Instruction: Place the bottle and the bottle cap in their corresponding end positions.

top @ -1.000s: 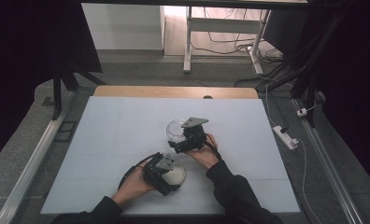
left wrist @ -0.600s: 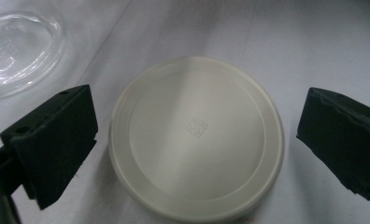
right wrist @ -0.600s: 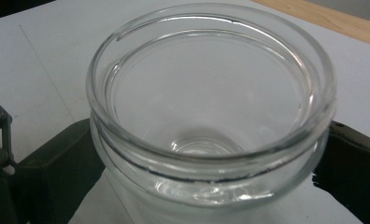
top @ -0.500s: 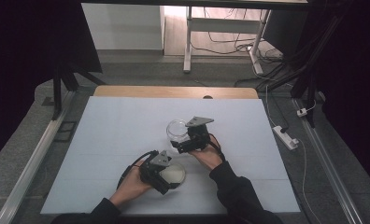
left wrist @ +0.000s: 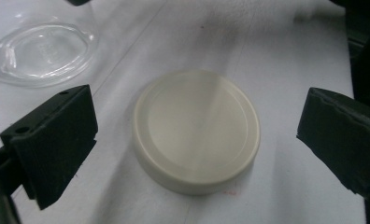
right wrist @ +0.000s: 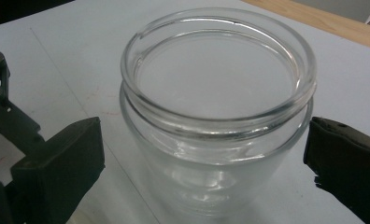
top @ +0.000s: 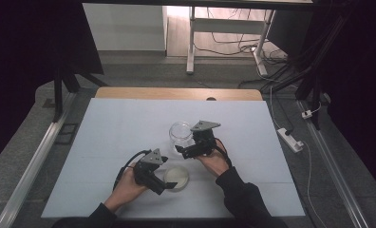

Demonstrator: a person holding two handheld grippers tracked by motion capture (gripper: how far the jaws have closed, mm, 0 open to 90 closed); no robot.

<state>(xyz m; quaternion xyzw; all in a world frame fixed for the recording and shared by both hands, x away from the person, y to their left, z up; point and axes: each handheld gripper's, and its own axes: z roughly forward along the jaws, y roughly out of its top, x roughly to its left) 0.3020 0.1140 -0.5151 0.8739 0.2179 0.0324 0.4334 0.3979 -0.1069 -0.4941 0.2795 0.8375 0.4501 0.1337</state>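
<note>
While my left hand-held gripper gapes around the lid, my right hand-held gripper brackets the jar, ungripped, at the lid's 12 o'clock, ready for capping.

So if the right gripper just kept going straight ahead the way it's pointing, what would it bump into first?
Most likely the open glass jar: it stands upright between the right gripper's open jaws, directly ahead.

no legible text, labels, brands or numbers anywhere
</note>
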